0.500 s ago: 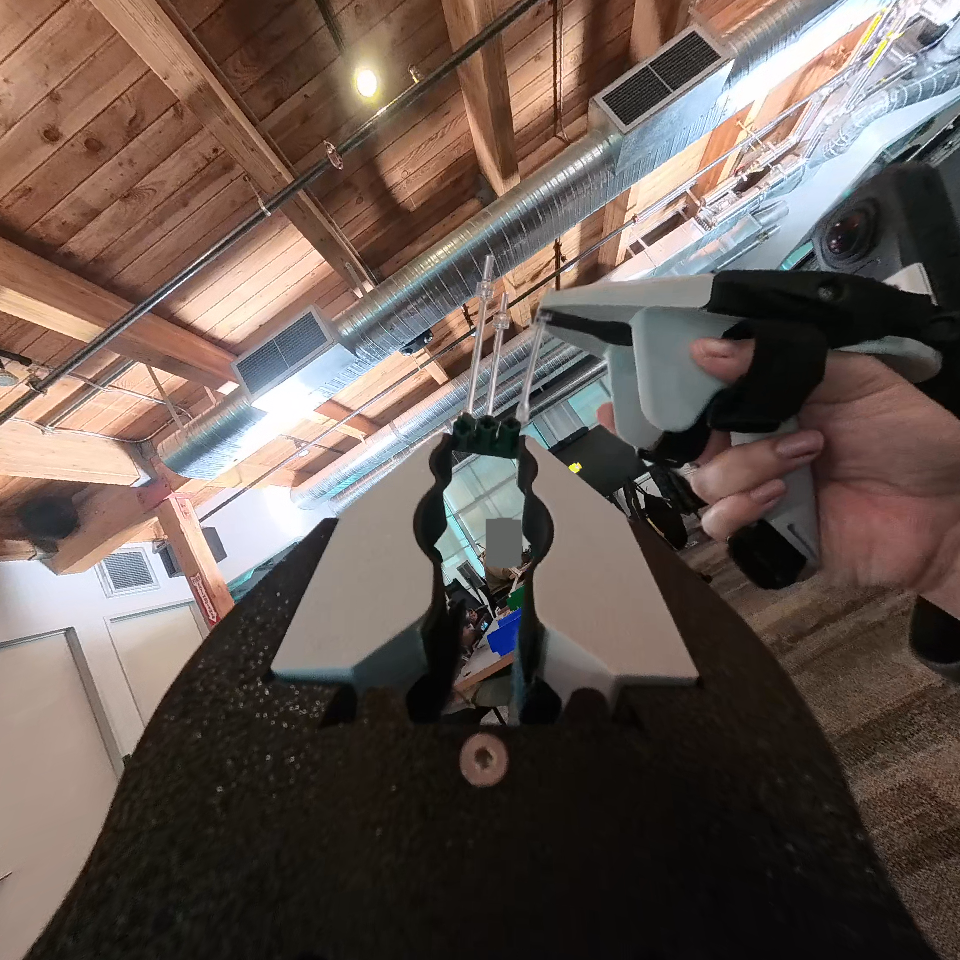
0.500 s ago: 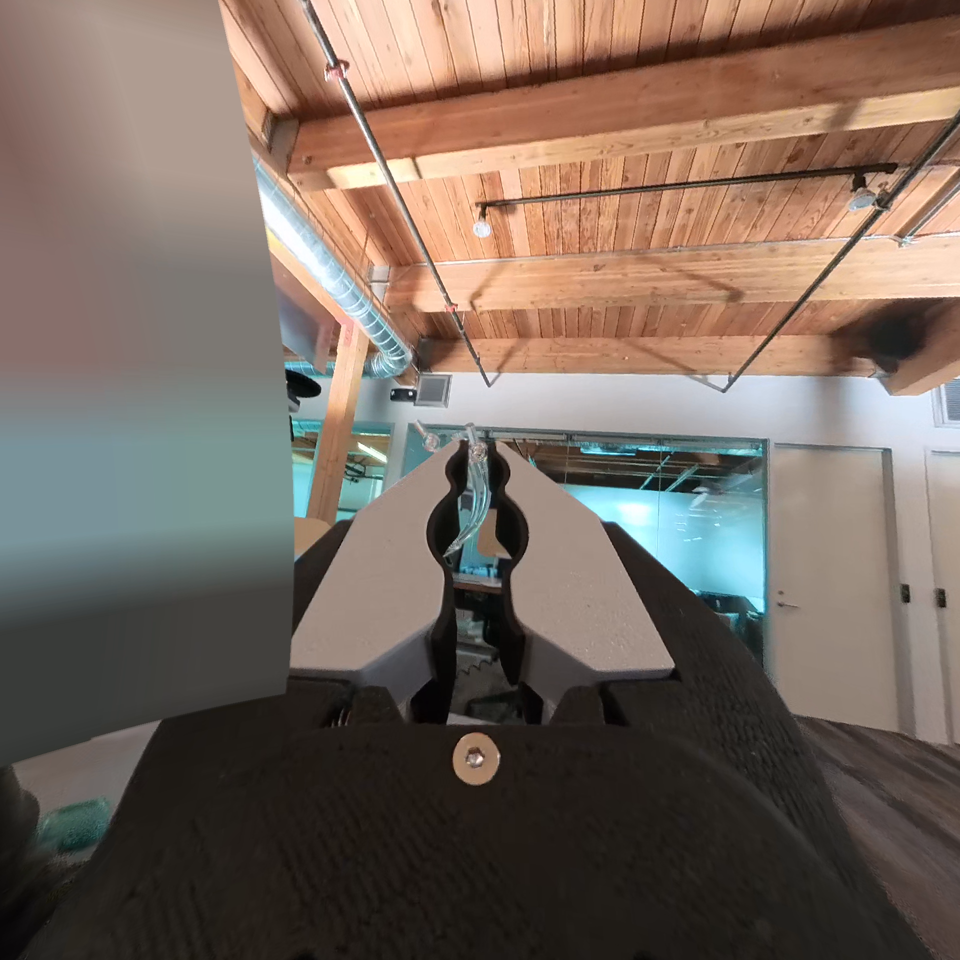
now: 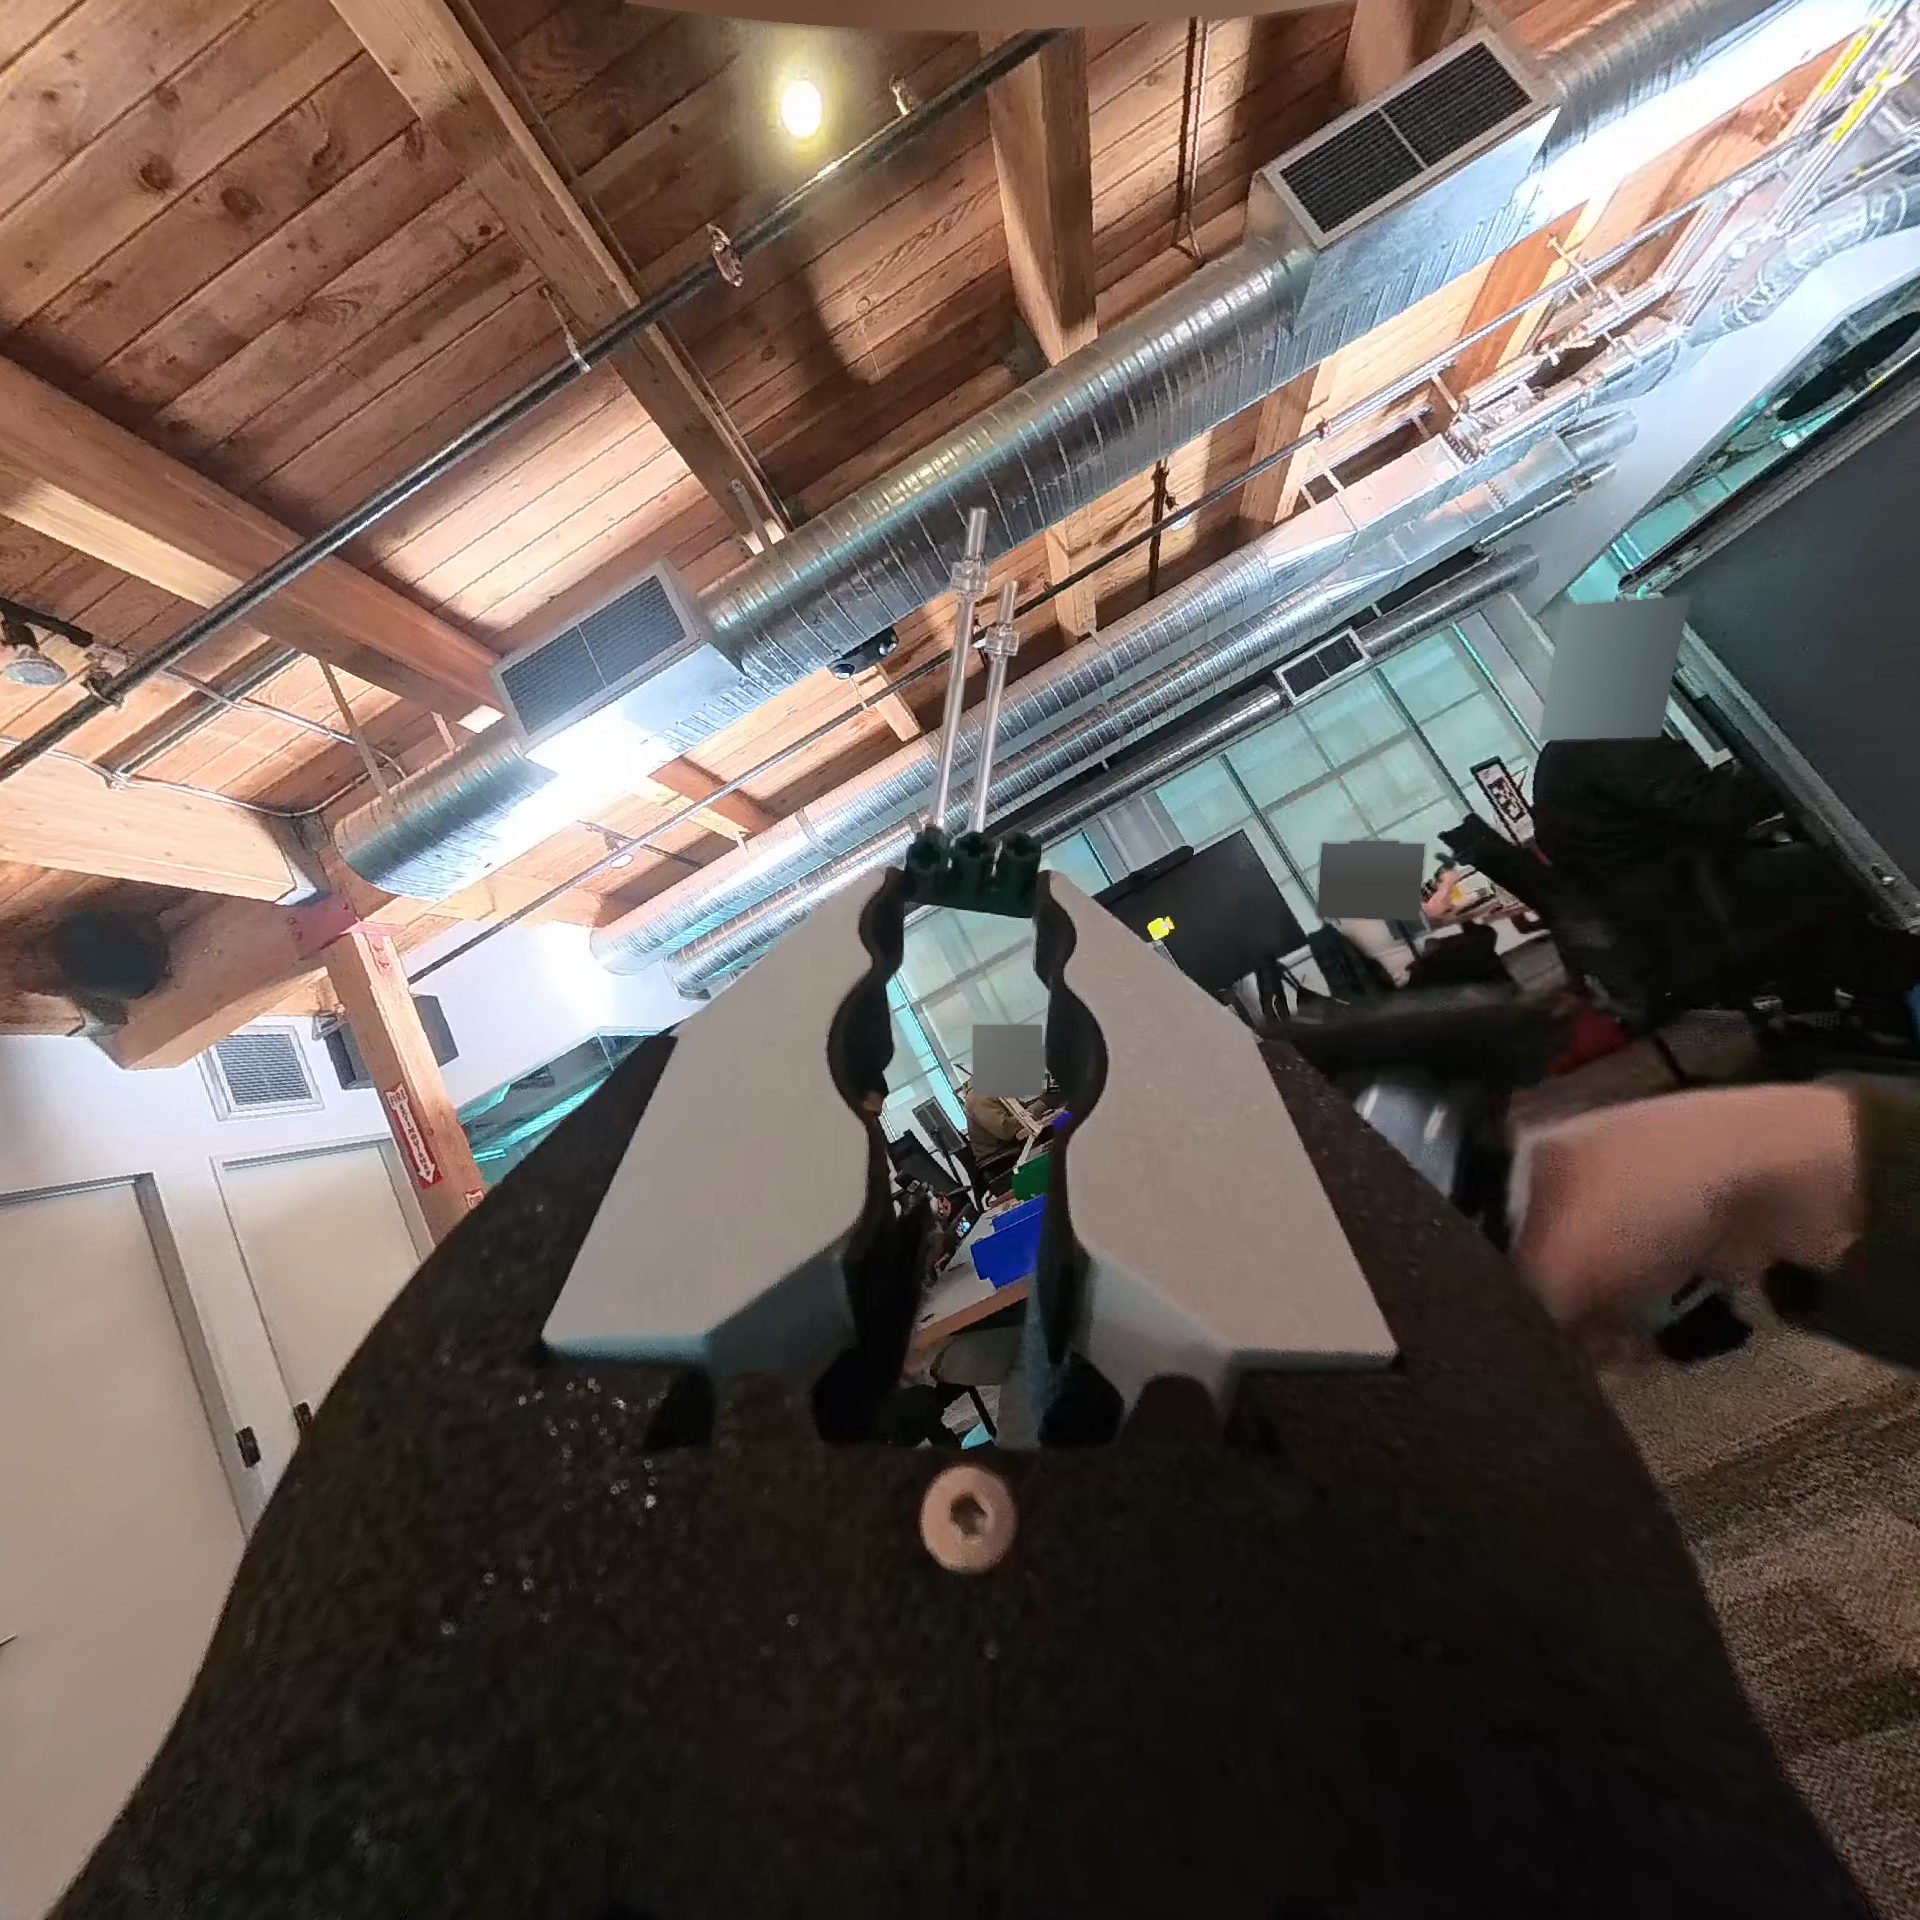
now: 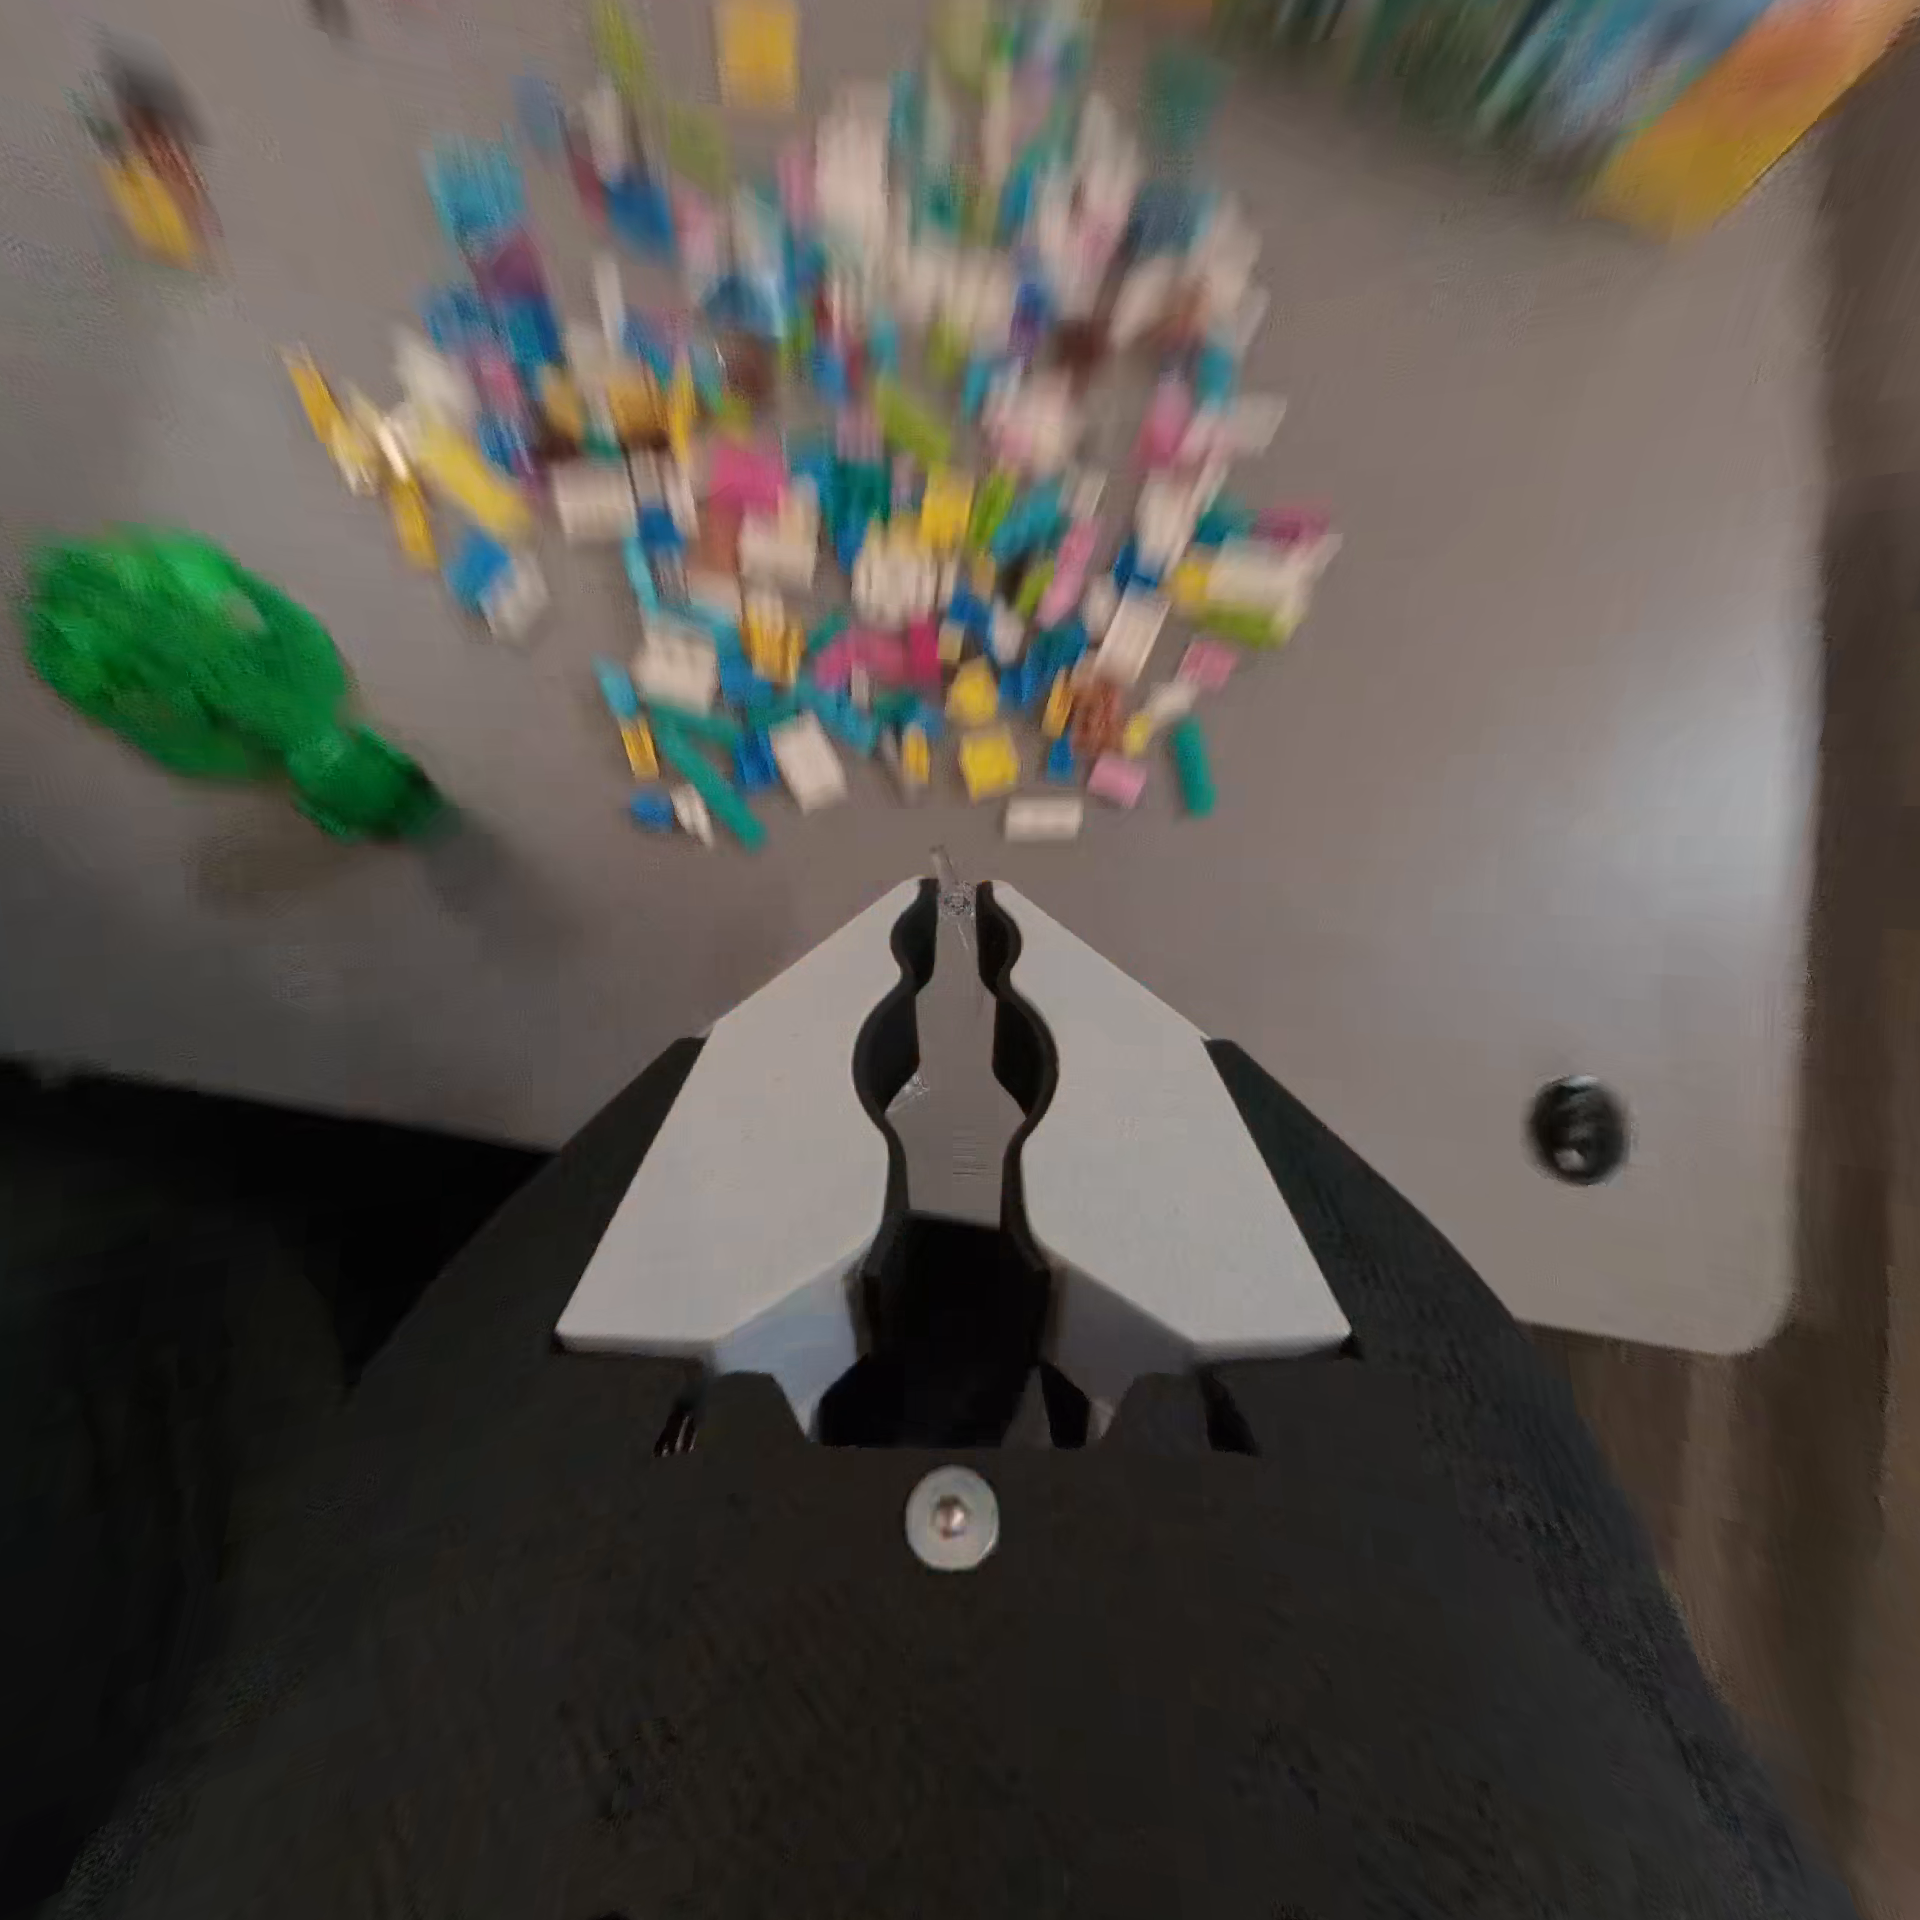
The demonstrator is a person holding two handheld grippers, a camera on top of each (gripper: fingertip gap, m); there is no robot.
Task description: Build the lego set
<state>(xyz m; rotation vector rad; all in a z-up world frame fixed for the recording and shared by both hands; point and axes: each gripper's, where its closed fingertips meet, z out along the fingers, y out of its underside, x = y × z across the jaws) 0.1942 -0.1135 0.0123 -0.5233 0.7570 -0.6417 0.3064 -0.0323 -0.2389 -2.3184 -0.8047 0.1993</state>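
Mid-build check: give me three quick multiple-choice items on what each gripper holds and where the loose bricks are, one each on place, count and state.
1. Where is the pile of loose bricks?
A. grey table
B. carpet
C. blue bin

2. How many clear rods stand in the dark green brick?
A. one
B. two
C. four

3. The right gripper is:
A. wide open
B. shut on a clear piece
C. holding a yellow brick

Answers: 1 A, bricks lie on the grey table; 2 B, two rods rise; 3 B, jaws pinch it.

Pale grey wedge-shaped fingers (image 3: 748, 1164) with black wavy inner pads (image 4: 883, 1049), set in a rough black foam-like body, one silver screw (image 4: 951, 1545) near, centred. Dark green sleeve (image 3: 1886, 1216) far right.
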